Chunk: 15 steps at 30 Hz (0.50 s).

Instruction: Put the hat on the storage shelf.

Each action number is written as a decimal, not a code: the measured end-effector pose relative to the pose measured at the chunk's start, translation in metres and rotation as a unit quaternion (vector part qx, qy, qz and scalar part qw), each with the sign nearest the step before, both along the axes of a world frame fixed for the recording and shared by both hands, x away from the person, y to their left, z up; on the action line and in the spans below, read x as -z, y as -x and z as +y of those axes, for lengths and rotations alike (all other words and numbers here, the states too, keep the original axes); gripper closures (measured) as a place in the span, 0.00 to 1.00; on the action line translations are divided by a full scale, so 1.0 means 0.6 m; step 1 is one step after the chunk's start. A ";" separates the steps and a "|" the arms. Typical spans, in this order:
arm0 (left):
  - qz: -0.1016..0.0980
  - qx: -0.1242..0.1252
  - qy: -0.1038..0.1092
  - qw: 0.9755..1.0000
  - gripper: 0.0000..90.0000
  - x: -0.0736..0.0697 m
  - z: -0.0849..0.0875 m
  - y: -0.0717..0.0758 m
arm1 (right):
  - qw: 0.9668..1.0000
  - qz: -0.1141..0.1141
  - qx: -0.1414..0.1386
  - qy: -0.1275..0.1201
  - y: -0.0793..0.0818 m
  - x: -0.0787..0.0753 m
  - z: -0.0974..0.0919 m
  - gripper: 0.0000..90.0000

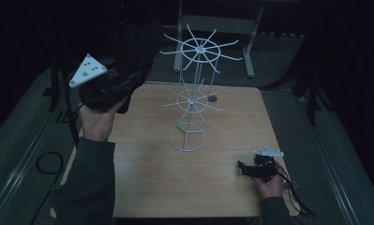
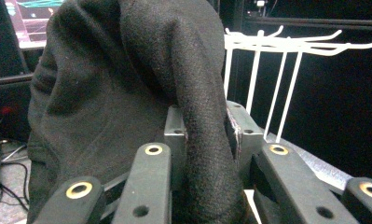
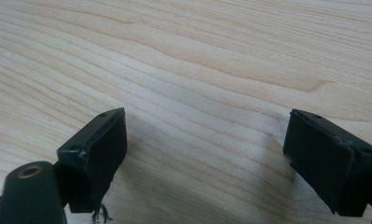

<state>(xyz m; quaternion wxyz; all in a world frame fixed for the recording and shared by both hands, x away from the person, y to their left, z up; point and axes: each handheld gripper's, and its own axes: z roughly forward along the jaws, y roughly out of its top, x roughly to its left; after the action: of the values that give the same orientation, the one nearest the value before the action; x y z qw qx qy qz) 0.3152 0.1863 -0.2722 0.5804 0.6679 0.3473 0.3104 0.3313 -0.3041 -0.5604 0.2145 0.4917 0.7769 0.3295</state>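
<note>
left tongs [image 1: 110, 91]: black body topped by a grey three-cornered plate with dark round marks at its corners; in the left gripper view, black link arms with brass-ringed pivot holes and small screw holes, ending in grey-black blocky jaws. right tongs [image 1: 243, 168]: black body, smaller grey three-cornered plate, black cable trailing off the near right; jaws are flat black rectangular pads, one link bearing a brass ring. both forearms wear dark grey-green sleeves.

Dim lab or recording studio, lone wooden table [image 1: 142, 187], dark carpeted floor [image 1: 25, 140], lit monitor [image 2: 32, 21]
</note>
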 end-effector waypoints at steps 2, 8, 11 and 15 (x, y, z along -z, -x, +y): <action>-0.001 0.002 0.001 1.000 0.82 -0.001 0.000 0.001 | 1.000 0.000 0.000 0.000 0.000 0.000 0.000 0.15; -0.010 0.005 0.001 1.000 0.82 -0.004 -0.005 0.004 | 1.000 0.000 0.000 0.000 0.000 0.000 0.000 0.15; -0.015 0.008 0.001 1.000 0.82 -0.006 -0.007 0.005 | 1.000 0.000 0.000 0.000 0.000 0.000 0.000 0.15; -0.021 0.010 0.002 1.000 0.82 -0.007 -0.012 0.004 | 1.000 0.000 0.000 0.000 0.000 0.000 0.000 0.15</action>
<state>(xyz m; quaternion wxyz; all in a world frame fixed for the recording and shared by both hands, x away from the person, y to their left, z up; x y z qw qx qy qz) 0.3128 0.1788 -0.2683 0.5920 0.6638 0.3288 0.3175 0.3313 -0.3042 -0.5604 0.2147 0.4914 0.7771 0.3295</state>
